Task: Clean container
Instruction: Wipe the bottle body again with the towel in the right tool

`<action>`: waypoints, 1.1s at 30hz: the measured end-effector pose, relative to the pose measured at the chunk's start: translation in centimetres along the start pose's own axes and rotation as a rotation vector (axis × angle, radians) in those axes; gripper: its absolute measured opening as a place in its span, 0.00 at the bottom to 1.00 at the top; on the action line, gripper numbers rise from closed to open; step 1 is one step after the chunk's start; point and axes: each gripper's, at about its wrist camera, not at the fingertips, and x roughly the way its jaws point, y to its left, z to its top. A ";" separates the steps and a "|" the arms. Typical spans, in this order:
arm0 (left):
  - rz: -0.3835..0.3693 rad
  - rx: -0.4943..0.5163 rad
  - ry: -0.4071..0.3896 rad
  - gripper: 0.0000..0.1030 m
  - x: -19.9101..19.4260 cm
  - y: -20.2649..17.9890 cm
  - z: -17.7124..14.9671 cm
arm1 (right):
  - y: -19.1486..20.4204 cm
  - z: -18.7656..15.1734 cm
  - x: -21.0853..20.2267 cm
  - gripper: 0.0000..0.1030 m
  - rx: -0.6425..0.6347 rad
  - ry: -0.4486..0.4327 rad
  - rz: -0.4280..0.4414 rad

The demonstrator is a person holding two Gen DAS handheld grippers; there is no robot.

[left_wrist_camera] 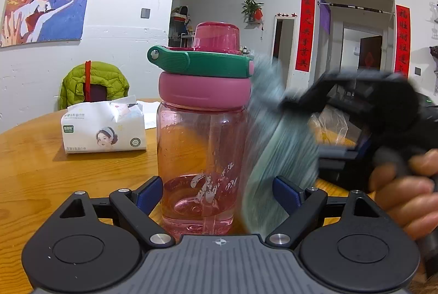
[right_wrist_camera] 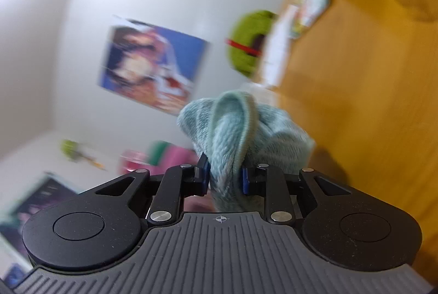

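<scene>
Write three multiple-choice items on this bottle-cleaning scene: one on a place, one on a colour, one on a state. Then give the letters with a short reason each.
1. Where does the tissue pack lie relative to the bottle in the left wrist view?
A. To its left on the table
B. On top of its lid
C. Between the gripper fingers

2. What colour is the carry handle on the bottle's lid?
A. Yellow
B. Green
C. Black

3. What is the right gripper doing?
A. Standing open and empty
B. Clamped on the bottle
C. Shut on the blue cloth

Answers:
1 A: the pack sits on the wooden table, left of the bottle.
2 B: a green band lies above the pink collar.
3 C: the folded cloth is pinched between both blue pads.
</scene>
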 end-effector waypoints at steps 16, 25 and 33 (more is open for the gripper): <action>0.014 -0.025 -0.012 0.89 -0.6 -0.3 0.1 | 0.0 -0.5 1.3 0.27 -0.097 0.050 -0.273; 0.030 0.029 -0.025 0.88 -0.8 -1.6 -0.2 | 0.3 -0.2 2.1 0.28 -0.115 0.036 -0.226; -0.013 -0.055 -0.025 0.88 -0.2 1.4 0.2 | 0.4 -0.7 1.0 0.28 -0.077 0.145 -0.185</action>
